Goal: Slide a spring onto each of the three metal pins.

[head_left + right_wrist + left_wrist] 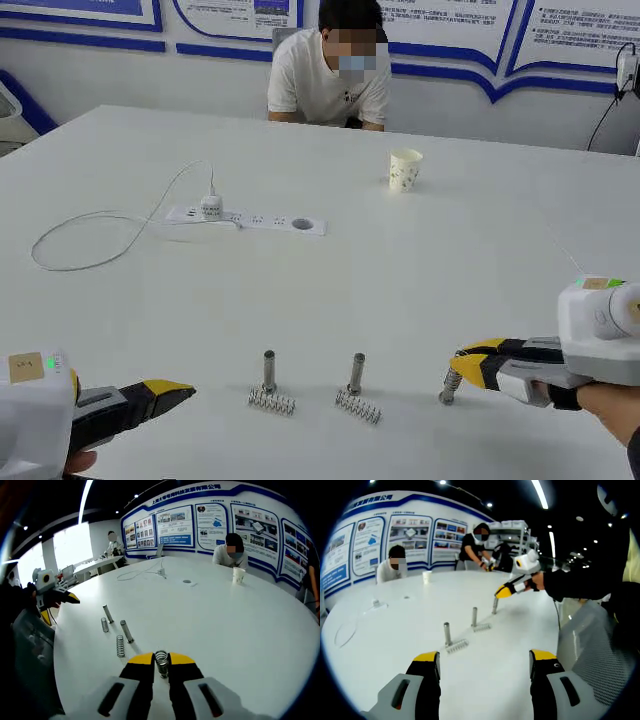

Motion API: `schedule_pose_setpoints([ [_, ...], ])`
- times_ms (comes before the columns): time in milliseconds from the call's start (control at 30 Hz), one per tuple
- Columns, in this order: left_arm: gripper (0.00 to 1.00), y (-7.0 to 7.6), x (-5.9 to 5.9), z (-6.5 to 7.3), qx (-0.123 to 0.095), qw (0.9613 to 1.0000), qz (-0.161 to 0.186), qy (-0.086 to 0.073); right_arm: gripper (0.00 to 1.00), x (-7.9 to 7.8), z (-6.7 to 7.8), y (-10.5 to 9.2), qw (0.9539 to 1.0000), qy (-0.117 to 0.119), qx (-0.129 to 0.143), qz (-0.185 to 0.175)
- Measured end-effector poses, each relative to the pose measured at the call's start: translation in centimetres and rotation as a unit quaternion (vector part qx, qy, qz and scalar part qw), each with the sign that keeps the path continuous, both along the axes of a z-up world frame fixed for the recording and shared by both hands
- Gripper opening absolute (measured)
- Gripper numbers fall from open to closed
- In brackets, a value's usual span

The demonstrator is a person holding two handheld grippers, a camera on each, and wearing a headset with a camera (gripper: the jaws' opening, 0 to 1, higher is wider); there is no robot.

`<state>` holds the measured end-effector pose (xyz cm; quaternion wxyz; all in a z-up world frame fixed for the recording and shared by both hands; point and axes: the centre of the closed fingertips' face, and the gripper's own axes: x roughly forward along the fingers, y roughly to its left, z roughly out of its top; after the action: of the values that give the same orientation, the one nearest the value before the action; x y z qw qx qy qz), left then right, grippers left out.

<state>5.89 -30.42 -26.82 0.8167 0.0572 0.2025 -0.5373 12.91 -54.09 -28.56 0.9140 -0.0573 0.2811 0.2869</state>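
Observation:
Two bare metal pins (269, 369) (356, 372) stand upright near the table's front edge. A loose spring (272, 402) (358, 407) lies flat in front of each. Further right, a third spring (450, 385) leans slightly, and a pin seems to be inside it. My right gripper (468, 365) is shut on this spring (161, 662), which I see end-on between its yellow tips. My left gripper (485, 659) is open with nothing between its jaws, low at the left (170, 392), and apart from the pins (447, 632) (474, 616).
A white power strip (250, 218) with a looping cable (90, 240) lies mid-table on the left. A paper cup (405, 169) stands further back on the right. A person (330, 75) sits at the far edge of the white table (450, 270).

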Motion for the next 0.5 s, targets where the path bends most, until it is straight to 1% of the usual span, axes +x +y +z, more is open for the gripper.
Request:
schedule_pose_setpoints([
  [500,0.74,0.0,0.0,-0.1,0.000,1.0000,0.002,0.001,0.12,0.0,-1.6,0.1,0.9997,0.016,-0.015,0.006],
])
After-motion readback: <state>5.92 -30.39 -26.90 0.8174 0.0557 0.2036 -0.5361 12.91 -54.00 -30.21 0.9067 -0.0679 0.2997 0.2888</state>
